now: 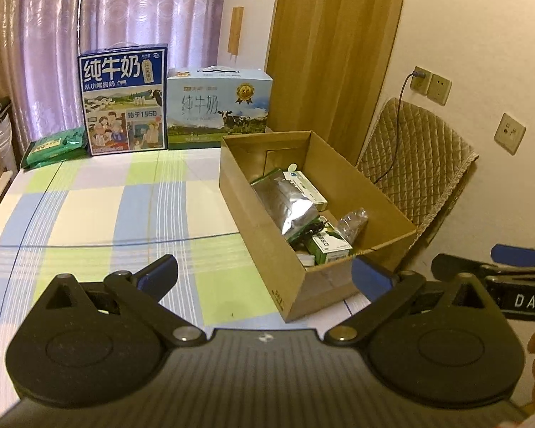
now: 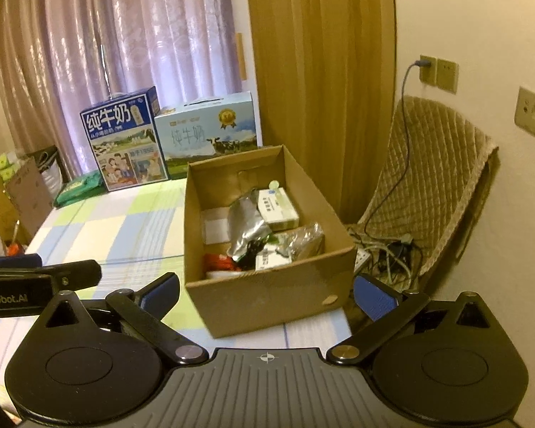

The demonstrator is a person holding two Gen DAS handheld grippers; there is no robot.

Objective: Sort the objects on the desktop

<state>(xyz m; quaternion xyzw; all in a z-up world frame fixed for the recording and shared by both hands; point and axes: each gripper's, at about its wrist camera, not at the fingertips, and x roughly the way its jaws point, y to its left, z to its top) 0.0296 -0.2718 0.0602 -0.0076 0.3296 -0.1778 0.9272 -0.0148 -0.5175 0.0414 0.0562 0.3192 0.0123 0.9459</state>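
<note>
Left gripper [image 1: 264, 278]: fingers spread wide, nothing between the blue pads; held low over the near table edge.
Right gripper [image 2: 265, 294]: likewise spread and empty, just to the right of the left one, with its side showing at the right edge of the left wrist view.
Cardboard box [image 2: 267, 296]: open-topped brown carton on the right part of the table, straight ahead of the right gripper and ahead and to the right of the left; its long axis runs near to far.
Box contents: a crinkled silver foil pouch [image 1: 292, 210], a white-and-green carton [image 1: 305, 187] at the far end, a small clear bag [image 1: 353, 223] by the right wall, a second green-and-white carton [image 1: 333, 246] at the near end, and something orange-red [image 2: 219, 262] in the near left corner.
Table [image 1: 100, 210]: smooth cloth checked in pale blue, green and cream; no loose object shows on its near and middle part.
Far edge: a tall dark-blue milk case [image 1: 123, 101], a lower pale-blue milk case [image 1: 219, 107] to its right, and a flat green soft pack [image 1: 53, 146] to the left.
Nearer hand: judged the right for the box, the left for the green pack.
Task state: most items appear boxed already; whether the far items belong to the sort cannot be told.
Handling: the foil pouch would probably crumple; the cartons are rigid with flat faces.
</note>
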